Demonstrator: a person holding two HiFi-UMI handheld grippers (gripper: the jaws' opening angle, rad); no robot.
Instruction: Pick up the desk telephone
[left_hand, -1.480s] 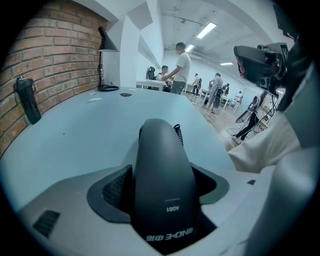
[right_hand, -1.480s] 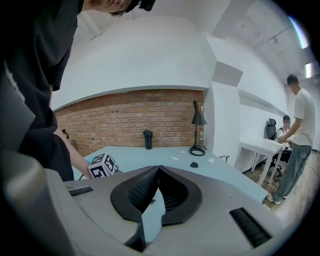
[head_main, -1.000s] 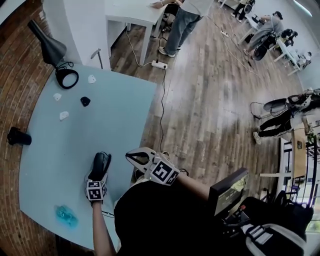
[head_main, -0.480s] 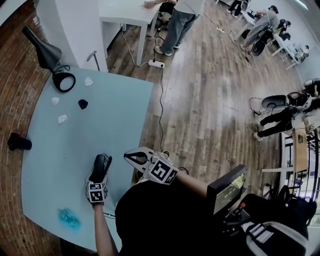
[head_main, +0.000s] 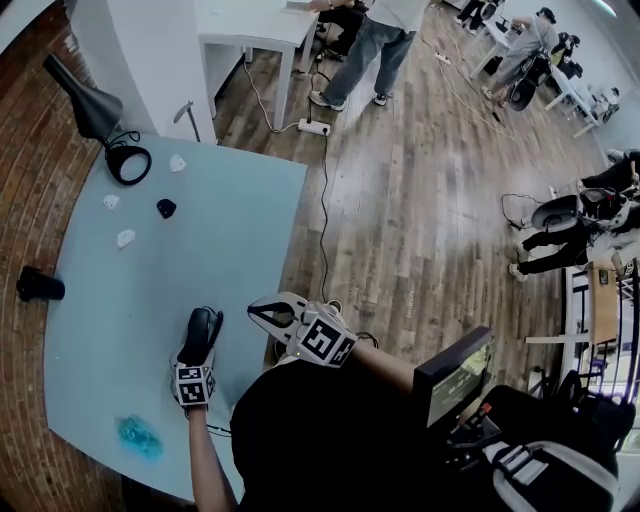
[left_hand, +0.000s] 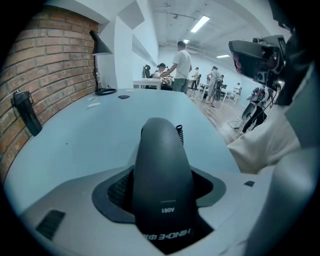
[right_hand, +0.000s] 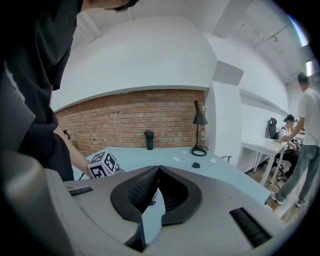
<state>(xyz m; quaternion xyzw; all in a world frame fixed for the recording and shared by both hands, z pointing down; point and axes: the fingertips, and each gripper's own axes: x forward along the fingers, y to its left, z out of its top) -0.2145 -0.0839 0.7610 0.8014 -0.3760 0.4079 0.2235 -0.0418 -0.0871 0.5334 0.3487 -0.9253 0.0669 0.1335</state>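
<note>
Currently the left gripper (left_hand: 159, 186) is set round the telephone handset (left_hand: 160, 145), a long black piece that fills the whole gap between its jaws. The jaws stand wide, have just been closing, and their ribbed pads (left_hand: 118, 186) lie against the handset's two sides. A coiled cord (left_hand: 179, 134) shows just behind the handset's far end. In the head view the handset sits on the pale blue table (head_main: 150, 290), close to the near edge and just in front of the person. It points away from the person towards the middle of the table. Whether it rests on the surface or hangs just clear of it cannot be told. The right gripper (head_main: 256, 313) is held off the table's right edge, over the wooden floor (head_main: 420, 200), near the left gripper but apart from it. Its jaws are drawn together with the tips meeting, and nothing is between them. A narrow slit lower down shows only the table beyond. The right gripper view also catches the marker cube (right_hand: 103, 164) of the left gripper. At the far end of the table a black desk lamp (head_main: 95, 105) stands by the brick wall (head_main: 30, 150), with a few small white bits and one small black thing (head_main: 166, 208) lying near its base. A dark bottle (head_main: 38, 285) stands at the table's left edge, and something crumpled and blue (head_main: 135, 435) lies at the near left corner. Further back, several people sit or stand at white desks.
</note>
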